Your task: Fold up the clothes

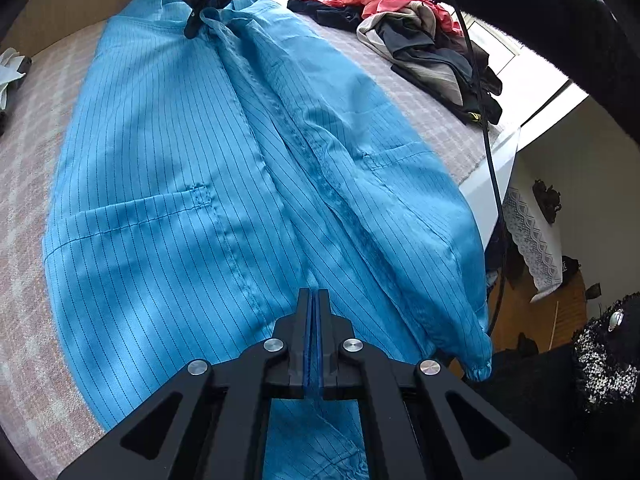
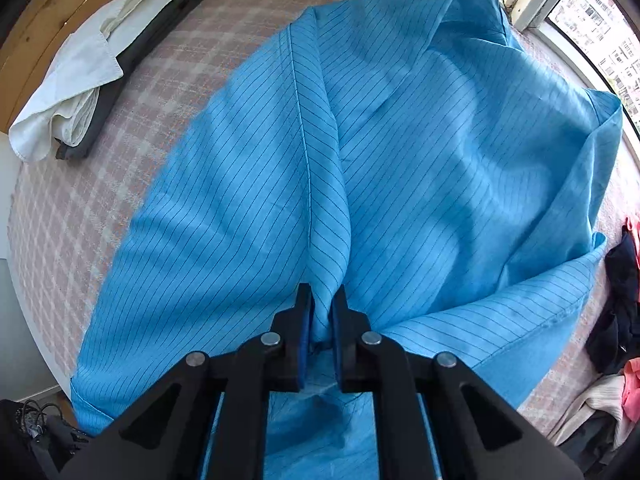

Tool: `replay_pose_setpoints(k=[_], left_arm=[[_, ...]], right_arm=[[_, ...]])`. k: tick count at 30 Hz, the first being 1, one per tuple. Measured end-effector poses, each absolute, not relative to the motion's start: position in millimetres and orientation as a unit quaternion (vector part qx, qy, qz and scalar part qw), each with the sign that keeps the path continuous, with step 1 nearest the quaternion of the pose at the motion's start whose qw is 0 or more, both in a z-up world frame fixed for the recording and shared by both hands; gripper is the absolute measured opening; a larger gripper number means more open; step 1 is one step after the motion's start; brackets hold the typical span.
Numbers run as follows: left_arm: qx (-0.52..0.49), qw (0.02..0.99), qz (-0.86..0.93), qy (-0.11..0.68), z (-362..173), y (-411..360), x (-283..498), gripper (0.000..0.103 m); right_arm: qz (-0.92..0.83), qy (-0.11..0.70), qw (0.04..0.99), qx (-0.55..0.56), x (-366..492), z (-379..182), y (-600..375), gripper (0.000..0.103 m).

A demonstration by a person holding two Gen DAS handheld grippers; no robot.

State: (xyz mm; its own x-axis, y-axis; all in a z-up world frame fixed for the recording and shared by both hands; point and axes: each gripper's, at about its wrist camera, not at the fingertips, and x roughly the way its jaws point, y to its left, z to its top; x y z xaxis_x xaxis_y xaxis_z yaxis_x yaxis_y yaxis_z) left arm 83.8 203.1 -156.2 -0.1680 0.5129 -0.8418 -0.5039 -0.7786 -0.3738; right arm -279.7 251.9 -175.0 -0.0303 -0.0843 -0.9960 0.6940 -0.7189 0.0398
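A blue pinstriped coat (image 1: 168,168) lies stretched lengthwise over a pink checked bed (image 1: 24,184). My left gripper (image 1: 315,300) is shut on the coat's hem at its near end. My right gripper (image 1: 196,26) shows at the far end in the left wrist view, pinching the collar area. In the right wrist view my right gripper (image 2: 321,304) is shut on a bunched fold of the blue coat (image 2: 420,152), which spreads away over the bed (image 2: 80,200). One sleeve cuff (image 1: 478,368) hangs off the bed's right edge.
A pile of unfolded clothes (image 1: 420,40), red, grey and black, lies at the bed's far right; it also shows in the right wrist view (image 2: 616,320). A folded white garment (image 2: 76,80) on a dark one lies by the wooden headboard. A window (image 2: 592,20) is beside the bed.
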Motion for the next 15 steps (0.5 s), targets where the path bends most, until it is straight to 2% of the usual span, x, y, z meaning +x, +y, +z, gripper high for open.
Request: replay_pose_setpoints(k=[2, 6, 10, 15], left_arm=[[-0.555, 0.328, 0.764, -0.015, -148.6, 197.8, 78.3, 0.0], [-0.501, 0.311, 0.807, -0.027, -117.7, 180.3, 48.7, 0.0], [-0.517, 0.288, 0.806, -0.019, -143.2, 187.1, 8.4, 0.0], [-0.524, 0.318, 0.79, -0.016, -162.0, 204.1, 20.2, 0.001]], right_arm=[[-0.679, 0.248, 0.284, 0.63, -278.2, -174.9, 253.0, 0.01], [-0.687, 0.261, 0.279, 0.618, -276.1, -168.1, 253.6, 0.021], [-0.719, 0.233, 0.28, 0.592, -279.7, -139.2, 262.9, 0.025], [-0.702, 0.225, 0.328, 0.59, -260.8, -130.5, 246.8, 0.025]])
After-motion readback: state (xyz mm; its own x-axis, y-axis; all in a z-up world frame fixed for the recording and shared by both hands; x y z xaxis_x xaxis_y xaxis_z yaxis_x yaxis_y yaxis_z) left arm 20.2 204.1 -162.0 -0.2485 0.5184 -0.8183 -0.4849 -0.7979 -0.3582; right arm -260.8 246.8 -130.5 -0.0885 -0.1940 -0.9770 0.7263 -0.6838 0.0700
